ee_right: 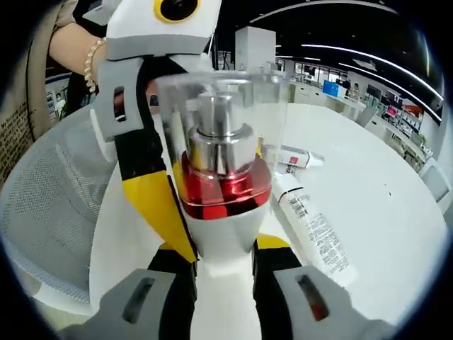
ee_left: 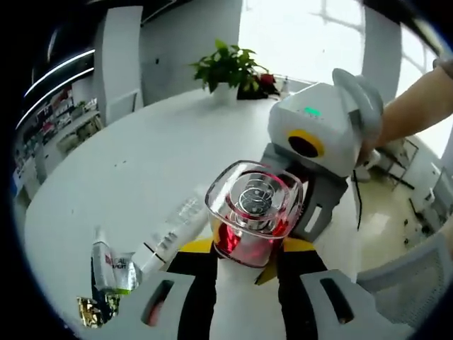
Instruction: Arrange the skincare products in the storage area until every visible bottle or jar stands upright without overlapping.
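Both grippers on red bottle (ee_left: 251,212), lifted above table (ee_left: 141,163). Left gripper (ee_left: 244,265) clamps base; right gripper (ee_right: 223,258) pinches it too. Clear cap looks slick, brittle, probably top-heavy; grip low. Tube (ee_right: 311,227) lies flat nearby.

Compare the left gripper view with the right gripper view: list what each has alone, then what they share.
Left gripper view alone: a potted plant at the white table's far edge, and a small tube lying at lower left.

Right gripper view alone: a mesh chair and a beaded bracelet.

Shared: the red bottle with clear cap and a long white tube lying flat.
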